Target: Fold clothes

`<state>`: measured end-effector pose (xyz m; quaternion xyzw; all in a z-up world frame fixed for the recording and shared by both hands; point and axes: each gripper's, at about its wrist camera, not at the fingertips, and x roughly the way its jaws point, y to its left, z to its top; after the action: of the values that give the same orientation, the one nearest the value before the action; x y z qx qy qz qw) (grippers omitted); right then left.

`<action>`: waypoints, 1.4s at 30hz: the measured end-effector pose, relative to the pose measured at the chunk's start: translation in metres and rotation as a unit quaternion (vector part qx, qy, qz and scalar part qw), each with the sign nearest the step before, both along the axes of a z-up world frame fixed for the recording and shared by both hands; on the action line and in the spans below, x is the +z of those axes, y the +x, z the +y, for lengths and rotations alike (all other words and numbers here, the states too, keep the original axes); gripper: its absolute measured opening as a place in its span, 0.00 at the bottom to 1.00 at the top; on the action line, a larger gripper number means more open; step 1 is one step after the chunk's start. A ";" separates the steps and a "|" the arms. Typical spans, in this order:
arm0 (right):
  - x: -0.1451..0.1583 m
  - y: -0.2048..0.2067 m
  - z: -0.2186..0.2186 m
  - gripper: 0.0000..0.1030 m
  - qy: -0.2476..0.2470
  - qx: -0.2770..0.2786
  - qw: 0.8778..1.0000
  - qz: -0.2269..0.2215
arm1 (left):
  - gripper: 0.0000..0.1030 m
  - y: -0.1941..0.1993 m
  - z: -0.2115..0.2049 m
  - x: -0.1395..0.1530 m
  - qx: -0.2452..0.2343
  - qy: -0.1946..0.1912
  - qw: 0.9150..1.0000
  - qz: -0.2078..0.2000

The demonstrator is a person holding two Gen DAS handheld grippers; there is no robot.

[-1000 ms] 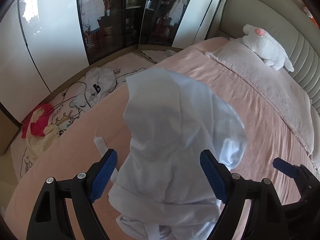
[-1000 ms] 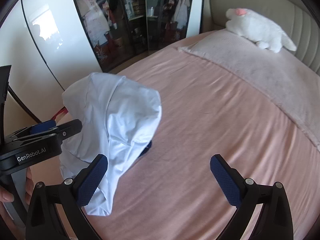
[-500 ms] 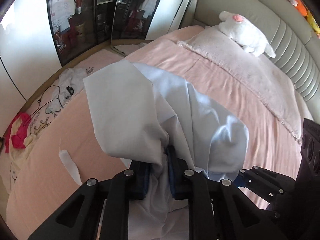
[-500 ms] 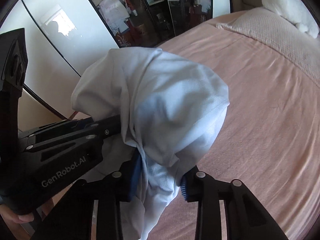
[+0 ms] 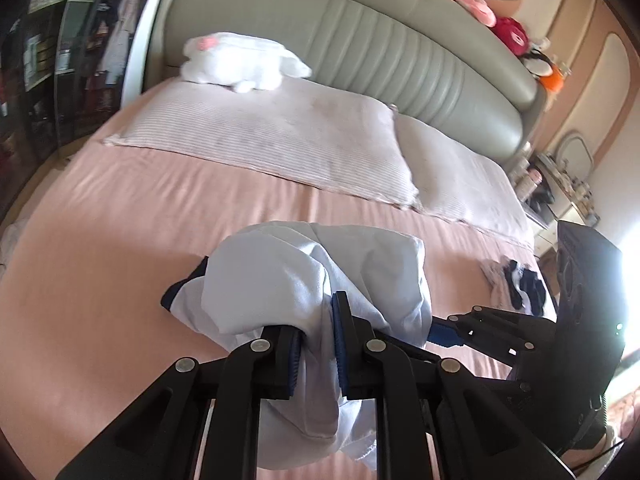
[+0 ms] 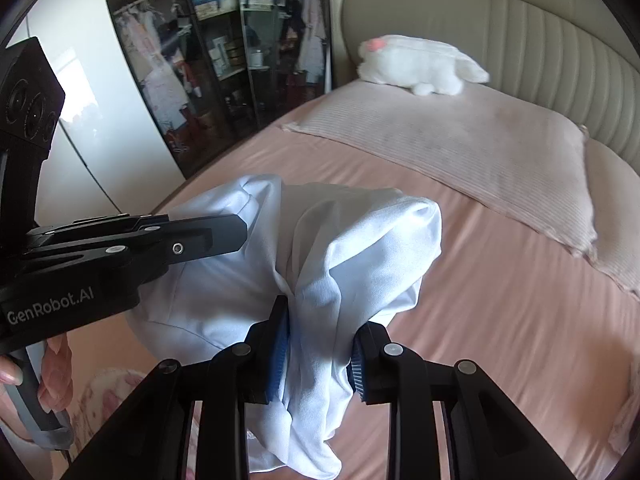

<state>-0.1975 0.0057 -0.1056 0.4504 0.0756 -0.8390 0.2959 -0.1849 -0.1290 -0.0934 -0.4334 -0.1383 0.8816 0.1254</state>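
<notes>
Above the pink bed (image 5: 120, 216), between its foot and the pillows (image 5: 280, 140) at the headboard edge, hangs the white garment (image 6: 360, 248), bunched and lifted clear of the sheet. Both grippers hold it from below, side by side: the left gripper (image 5: 316, 344) is clamped on one gathered fold, the right gripper (image 6: 320, 348) pinched on another just beside it. With no long axis showing, spreading it would need the two holds drawn apart along the bed.
</notes>
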 end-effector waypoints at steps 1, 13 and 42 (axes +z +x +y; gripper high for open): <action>-0.001 0.004 0.022 0.25 0.006 -0.011 1.000 -0.007 | 0.12 0.001 0.018 -0.001 -0.014 0.007 1.000 -0.003; -0.002 0.022 0.173 0.62 0.062 -0.142 0.988 -0.014 | 0.11 0.035 0.108 -0.050 -0.081 0.044 0.994 -0.067; -0.031 -0.005 0.229 0.63 0.074 -0.292 0.954 0.002 | 0.74 -0.027 0.080 -0.148 -0.045 -0.026 0.986 -0.160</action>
<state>-0.2023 0.2350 -0.1365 0.4718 0.0029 -0.8817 0.0038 -0.2116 -0.0491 -0.2416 -0.5777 -0.1137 0.7979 0.1293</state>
